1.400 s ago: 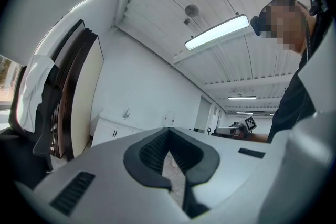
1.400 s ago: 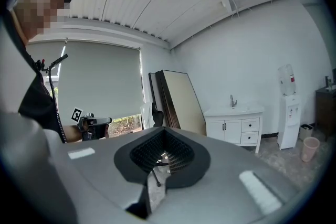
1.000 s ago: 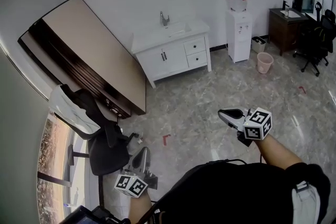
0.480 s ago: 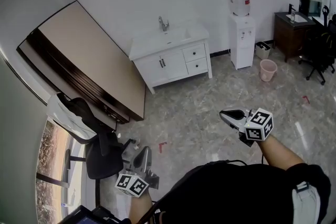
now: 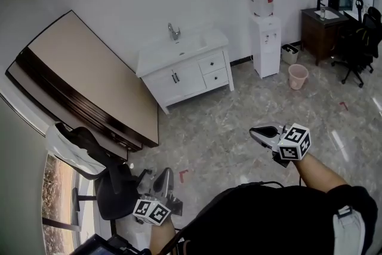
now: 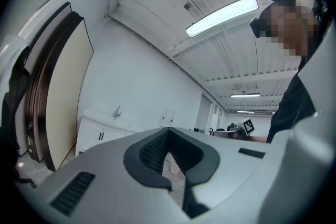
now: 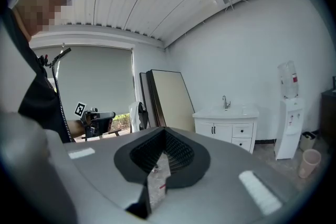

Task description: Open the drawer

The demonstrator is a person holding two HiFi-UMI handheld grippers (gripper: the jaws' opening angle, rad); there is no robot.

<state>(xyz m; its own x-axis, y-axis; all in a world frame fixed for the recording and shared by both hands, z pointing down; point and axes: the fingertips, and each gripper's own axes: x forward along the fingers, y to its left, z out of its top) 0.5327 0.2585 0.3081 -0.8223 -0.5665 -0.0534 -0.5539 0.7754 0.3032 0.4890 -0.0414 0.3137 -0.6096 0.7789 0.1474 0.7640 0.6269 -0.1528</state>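
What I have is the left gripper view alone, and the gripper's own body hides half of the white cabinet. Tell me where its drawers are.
Observer: In the head view the white cabinet has two drawers stacked at its right end, the upper drawer over the lower drawer, with the doors to their left.
Operator: Report whether either one is open.
Observer: Neither. Both drawer fronts sit flush with the cabinet face.
Operator: Give me the right gripper's state.
Observer: In its own view the right gripper has its jaws together, with nothing held between them.
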